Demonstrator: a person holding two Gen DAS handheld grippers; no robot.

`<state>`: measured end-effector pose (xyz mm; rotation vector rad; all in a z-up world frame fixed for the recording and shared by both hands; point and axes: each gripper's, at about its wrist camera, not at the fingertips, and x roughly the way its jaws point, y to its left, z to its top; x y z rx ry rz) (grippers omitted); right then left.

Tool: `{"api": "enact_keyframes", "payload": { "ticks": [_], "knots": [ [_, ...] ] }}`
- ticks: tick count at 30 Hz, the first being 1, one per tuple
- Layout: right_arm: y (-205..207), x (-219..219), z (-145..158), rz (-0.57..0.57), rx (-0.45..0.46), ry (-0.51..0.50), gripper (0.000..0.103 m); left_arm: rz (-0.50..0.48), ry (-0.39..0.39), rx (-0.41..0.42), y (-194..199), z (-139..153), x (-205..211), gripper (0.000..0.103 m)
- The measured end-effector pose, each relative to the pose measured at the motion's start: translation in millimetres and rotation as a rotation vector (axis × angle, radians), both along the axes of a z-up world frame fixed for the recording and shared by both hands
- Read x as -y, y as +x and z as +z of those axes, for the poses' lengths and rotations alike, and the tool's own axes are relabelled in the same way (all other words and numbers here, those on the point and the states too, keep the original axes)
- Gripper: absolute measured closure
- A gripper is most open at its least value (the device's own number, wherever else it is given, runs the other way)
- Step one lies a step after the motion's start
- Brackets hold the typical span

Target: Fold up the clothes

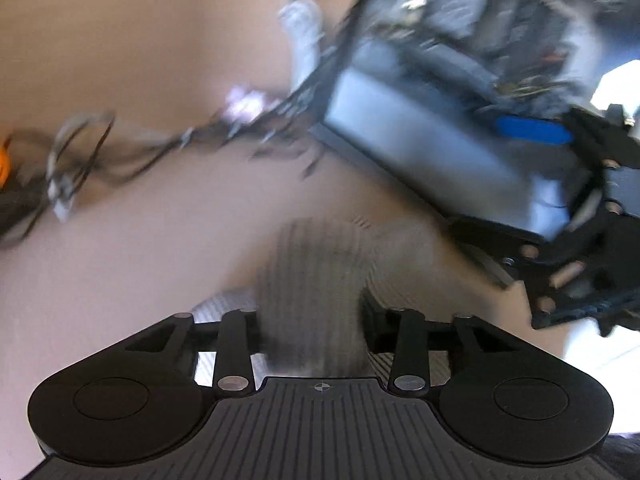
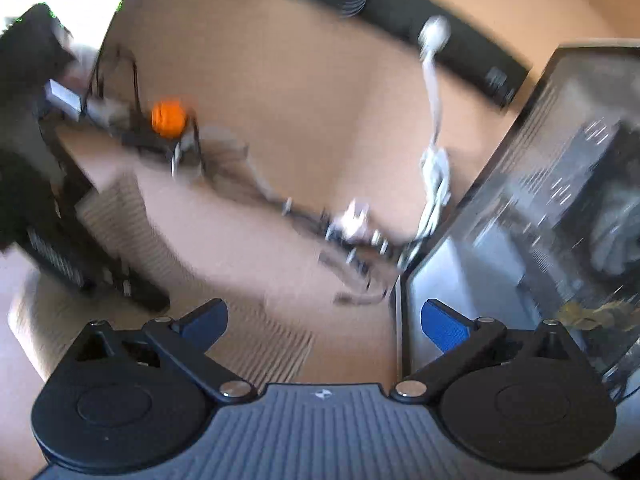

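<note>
Both views are motion-blurred. A striped grey-beige garment [image 1: 316, 272] is bunched between the fingers of my left gripper [image 1: 312, 320], which is shut on it above the tan table [image 1: 140, 260]. In the right wrist view the same striped cloth [image 2: 132, 240] hangs from the left gripper [image 2: 52, 216] at the left and spreads over the table [image 2: 300, 100]. My right gripper [image 2: 324, 320] is open and empty, its blue pads [image 2: 444, 324] wide apart above the cloth's edge. The right gripper also shows at the right of the left wrist view [image 1: 532, 130].
A clear plastic bin [image 2: 540, 200] with dark contents stands at the right; it also shows in the left wrist view [image 1: 440, 140]. A tangle of cables [image 2: 348, 236] and an orange object [image 2: 168, 118] lie on the table. A black bar [image 2: 400, 16] lies along the far edge.
</note>
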<state>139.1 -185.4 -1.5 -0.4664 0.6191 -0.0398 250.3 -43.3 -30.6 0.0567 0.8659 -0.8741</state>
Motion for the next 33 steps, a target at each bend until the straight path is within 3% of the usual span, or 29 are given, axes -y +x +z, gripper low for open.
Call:
{"api": "enact_keyframes", "payload": {
  "ticks": [2,5,9,12,14,16,19,23,26,29,31,33],
  "knots": [
    [10.6,-3.0,-23.8,-0.027,-0.071,-0.012,0.000,0.011,-0.011,-0.018,-0.7,0.9,-5.3,0.054],
    [12.7,-1.7,-37.0,-0.067,-0.070,0.043,0.000,0.028,-0.028,-0.046,-1.7,2.2,-13.3,0.050],
    [5.6,2.1,-29.8,-0.081,-0.059,0.074,0.000,0.051,-0.049,-0.083,-3.5,2.4,-23.2,0.030],
    [-6.0,9.6,-19.9,-0.082,-0.050,0.087,0.000,0.046,-0.059,-0.080,-9.3,0.2,-20.1,0.030],
    [-16.5,13.8,-16.3,-0.100,-0.037,0.090,0.000,0.041,-0.067,-0.073,-13.6,-0.7,-17.3,0.035],
    [-26.0,18.8,-12.6,-0.124,-0.025,0.096,0.000,0.035,-0.075,-0.067,-17.8,-1.7,-14.5,0.053],
    [-39.6,21.4,-2.0,-0.130,0.013,0.102,0.000,-0.036,-0.065,0.037,-38.9,13.5,-5.4,0.070],
    [-52.2,15.5,17.8,-0.100,0.101,0.081,0.000,-0.188,-0.129,0.093,-69.7,43.5,-6.7,0.071],
    [-42.3,8.6,20.8,-0.090,0.149,0.046,0.000,-0.093,-0.025,0.099,-54.5,30.9,-7.1,0.070],
    [-19.1,2.8,11.7,-0.093,0.133,0.021,0.000,0.017,-0.009,0.061,-25.2,11.7,-12.6,0.066],
    [-1.8,-3.9,-4.6,-0.089,0.073,-0.002,0.000,0.059,-0.017,0.053,-8.8,2.2,-13.4,0.053],
    [10.6,-11.7,-24.9,-0.075,0.001,-0.045,0.000,0.093,-0.009,0.045,2.0,-5.4,-13.1,0.047]
  ]
}}
